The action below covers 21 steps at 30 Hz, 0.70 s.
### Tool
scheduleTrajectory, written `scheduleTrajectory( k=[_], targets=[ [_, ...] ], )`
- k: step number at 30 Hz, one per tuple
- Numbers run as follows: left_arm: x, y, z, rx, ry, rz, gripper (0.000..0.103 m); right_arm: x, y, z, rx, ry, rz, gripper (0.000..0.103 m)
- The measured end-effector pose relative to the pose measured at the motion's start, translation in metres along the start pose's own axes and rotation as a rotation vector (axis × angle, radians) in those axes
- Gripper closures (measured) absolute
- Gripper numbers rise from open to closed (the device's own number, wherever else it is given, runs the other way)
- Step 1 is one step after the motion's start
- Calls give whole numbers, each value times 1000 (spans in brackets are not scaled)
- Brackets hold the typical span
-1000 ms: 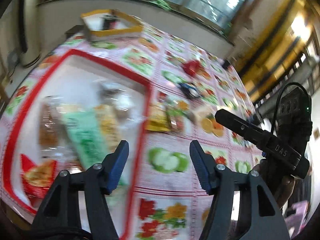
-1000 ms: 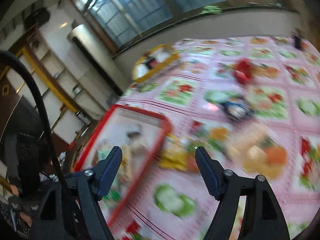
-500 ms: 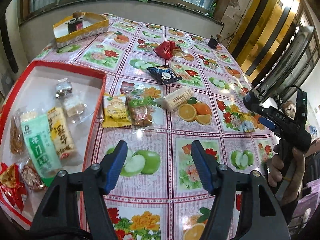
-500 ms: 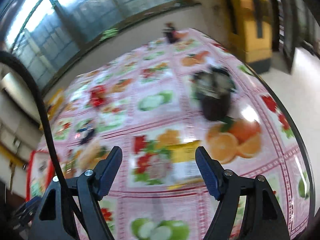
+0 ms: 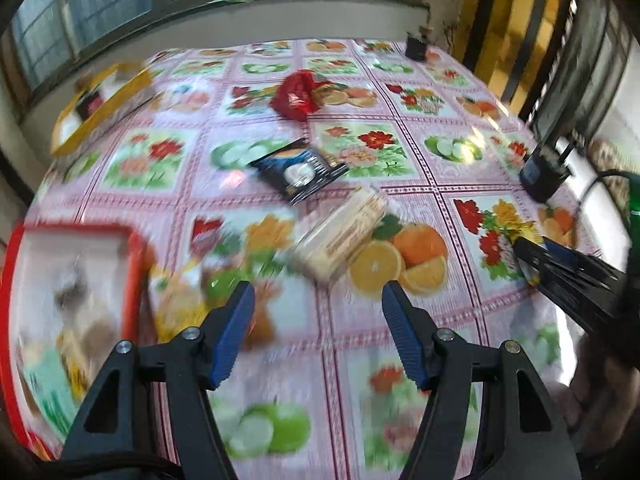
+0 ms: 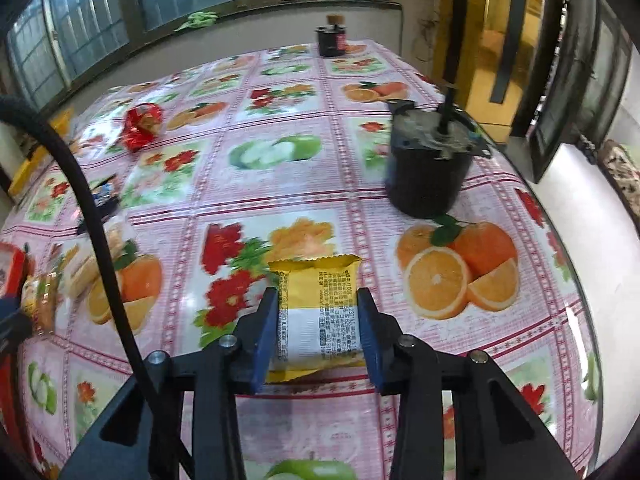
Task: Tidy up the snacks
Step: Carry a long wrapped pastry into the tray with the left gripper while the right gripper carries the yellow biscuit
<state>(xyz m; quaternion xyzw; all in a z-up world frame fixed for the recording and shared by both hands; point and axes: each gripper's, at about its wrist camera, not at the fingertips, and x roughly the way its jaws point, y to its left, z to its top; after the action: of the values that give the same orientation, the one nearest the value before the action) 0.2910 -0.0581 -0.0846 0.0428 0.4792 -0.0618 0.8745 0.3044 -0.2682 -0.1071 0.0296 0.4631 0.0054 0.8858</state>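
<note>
One yellow foil snack packet sits pinched in the right gripper jaws, which just closed; left gripper jaws gape empty; next, carry it toward the red tray at nine o'clock.

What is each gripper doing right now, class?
Left gripper: open, holding nothing.
Right gripper: jaws just closed on the yellow snack packet.

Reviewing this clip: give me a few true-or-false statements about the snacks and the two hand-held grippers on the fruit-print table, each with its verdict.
1. The right hand-held gripper is clamped on the yellow snack packet. True.
2. The left hand-held gripper holds the dark blue packet. False: its jaws are open and empty; that packet lies on the table ahead of it.
3. The red wrapper lies in the red tray. False: it lies on the tablecloth, far from the tray.
4. A dark pot stands beyond the yellow snack packet. True.
</note>
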Motion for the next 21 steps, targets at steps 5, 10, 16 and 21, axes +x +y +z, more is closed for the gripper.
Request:
scheduleTrajectory(
  k=[5, 10, 16, 21],
  targets=[
    [41, -18, 28, 84, 26, 51, 36, -1, 9, 1, 13, -17, 114, 65],
    [64, -22, 28, 96, 86, 29, 46, -1, 16, 2, 6, -20, 153, 65],
    [58, -18, 21, 23, 83, 18, 68, -5, 20, 1, -4, -36, 172, 65],
    [45, -12, -1, -51, 57, 38, 68, -12, 28, 0, -41, -75, 182, 65]
  ],
)
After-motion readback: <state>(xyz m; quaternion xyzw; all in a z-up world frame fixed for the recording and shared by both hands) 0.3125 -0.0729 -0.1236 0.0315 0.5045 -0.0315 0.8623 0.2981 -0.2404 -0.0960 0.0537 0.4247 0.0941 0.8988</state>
